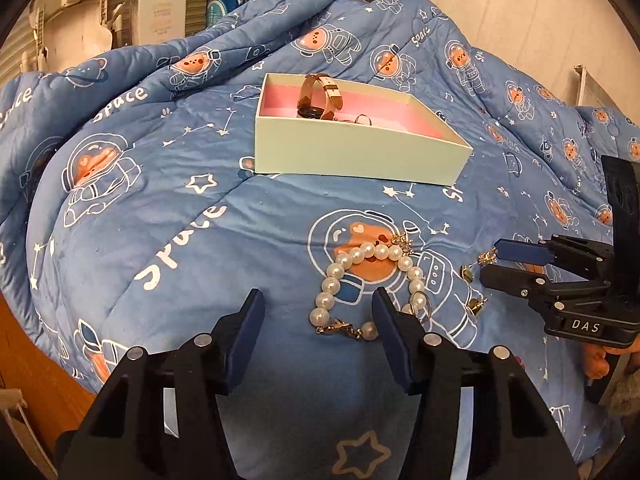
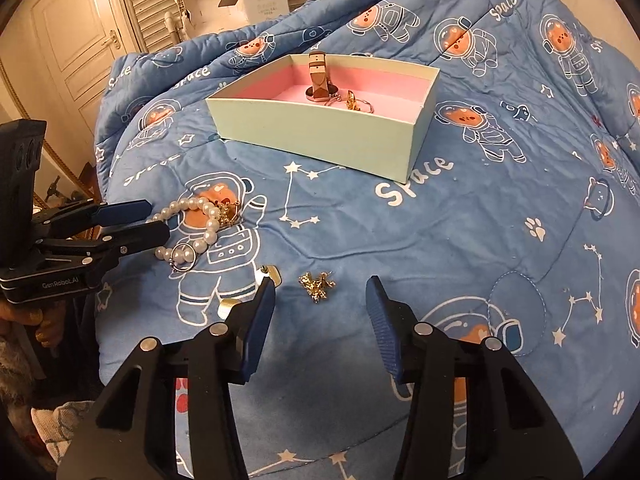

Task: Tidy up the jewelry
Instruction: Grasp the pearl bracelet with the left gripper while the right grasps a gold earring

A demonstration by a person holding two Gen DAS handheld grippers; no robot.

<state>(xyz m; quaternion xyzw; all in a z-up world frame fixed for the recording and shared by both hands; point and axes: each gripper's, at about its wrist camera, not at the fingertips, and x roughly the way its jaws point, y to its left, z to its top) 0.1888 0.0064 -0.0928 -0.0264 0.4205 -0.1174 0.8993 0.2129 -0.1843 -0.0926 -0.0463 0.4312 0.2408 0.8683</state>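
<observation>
Blue-padded fingers of the left hand-held gripper stand spread apart and grasp nothing; between and just ahead of them a pearl bracelet lies in a loop on the quilt, one finger covering part of the loop. A small ring rests against the pearls on the side toward the right gripper, and a gold charm sits at the loop's far side.

Right hand-held gripper is likewise released, its fingers wide apart above a small gold ornament that lies on the quilt between them, untouched. Two small gold pieces lie beside its left finger, one partly hidden under it.

Farther up the quilt, well apart from both grippers, sits a pale green box with a pink lining. Inside it a watch with a brown strap stands with the strap looped upward, and gold rings lie just beside it on the lining.

Behind the bed are a white door and cartons.
</observation>
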